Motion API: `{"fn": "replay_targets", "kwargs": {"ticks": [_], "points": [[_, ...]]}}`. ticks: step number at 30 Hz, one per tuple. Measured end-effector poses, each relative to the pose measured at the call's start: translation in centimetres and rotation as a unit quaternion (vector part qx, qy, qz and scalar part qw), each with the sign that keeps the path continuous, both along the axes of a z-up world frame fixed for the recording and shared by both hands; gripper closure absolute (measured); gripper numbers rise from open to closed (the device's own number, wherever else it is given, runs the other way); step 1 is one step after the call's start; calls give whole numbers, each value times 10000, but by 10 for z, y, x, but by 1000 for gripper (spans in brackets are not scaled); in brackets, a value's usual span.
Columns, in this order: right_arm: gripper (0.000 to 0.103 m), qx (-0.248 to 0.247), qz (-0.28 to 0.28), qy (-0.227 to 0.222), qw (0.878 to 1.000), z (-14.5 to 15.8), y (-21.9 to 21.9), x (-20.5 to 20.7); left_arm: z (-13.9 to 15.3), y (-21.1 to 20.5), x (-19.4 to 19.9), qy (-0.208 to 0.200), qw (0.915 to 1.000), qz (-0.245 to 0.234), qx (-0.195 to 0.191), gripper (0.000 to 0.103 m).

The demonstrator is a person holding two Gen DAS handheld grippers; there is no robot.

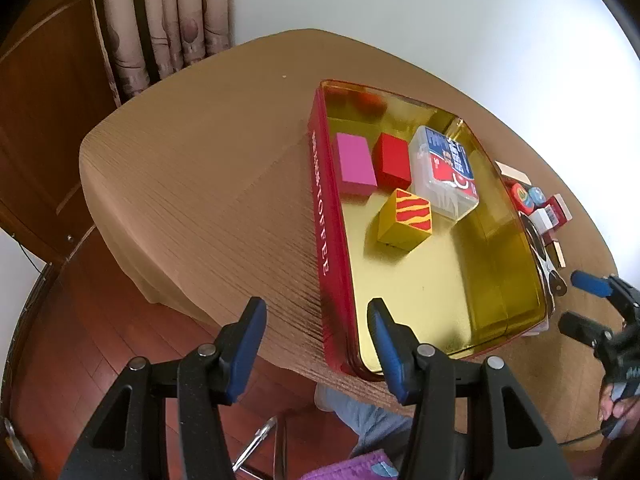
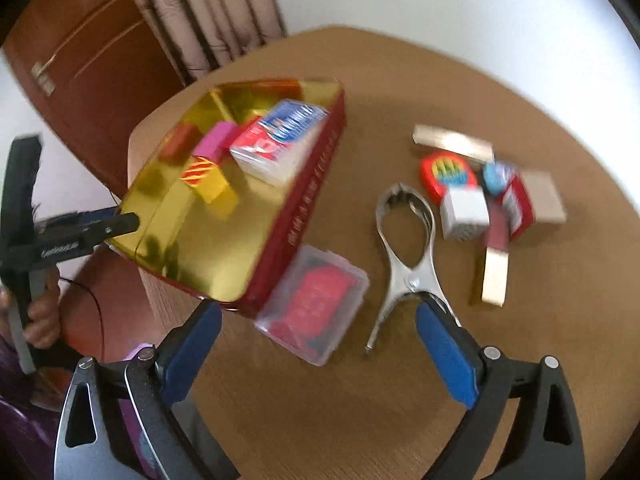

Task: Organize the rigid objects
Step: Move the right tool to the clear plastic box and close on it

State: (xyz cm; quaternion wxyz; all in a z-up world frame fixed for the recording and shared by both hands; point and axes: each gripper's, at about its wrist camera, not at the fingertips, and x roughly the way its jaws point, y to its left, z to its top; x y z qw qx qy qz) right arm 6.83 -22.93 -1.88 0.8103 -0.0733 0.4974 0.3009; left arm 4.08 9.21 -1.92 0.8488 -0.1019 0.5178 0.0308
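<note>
Two claws in play, both open. The right gripper [image 2: 318, 310] has its jaws wide with nothing pressed between the pads. The left gripper [image 1: 316, 304] straddles the near wall of the tin [image 1: 325, 216], one finger outside and one inside. The pads look clear of the wall, so no grip.

Key relation: the clear plastic box [image 2: 320, 292], red contents, lies flat on the table [image 2: 320, 408], straight ahead of the right gripper and between its fingers. It sits just beside the tin's red wall, possibly touching. Its long axis runs away from the claw, roughly along the tin wall, so the jaws would close across its short width. The right hand is nearer. Likely the next pick, then left into the tin.

The metal tongs [image 2: 412, 280] lie just right of the box, handle ends by the right finger. Snag risk.

The tin holds four things at its far end:
- pink block [image 1: 355, 166]
- red block [image 1: 394, 160]
- yellow striped block [image 1: 406, 218]
- printed clear case [image 1: 448, 170]

The near half is bare gold floor.

Beyond the tongs, a loose pile of small boxes [image 2: 466, 212] and wooden pieces, blurred.
</note>
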Motion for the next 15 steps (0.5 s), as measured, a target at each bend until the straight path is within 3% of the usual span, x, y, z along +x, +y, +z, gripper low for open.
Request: {"fn": "replay_targets", "kwargs": {"ticks": [3,8,15], "points": [[8,34,322,234,9992,-8,14,-13,0,0,-1,5,10000,10,9,49],[11,-315,201,56,9993,-22,24,-21,0,-1,-2,26,10000,-8,3,49],[28,-806,102,-294,9963,-43,36,-18,2,-1,-2,33,10000,0,-6,49]]}}
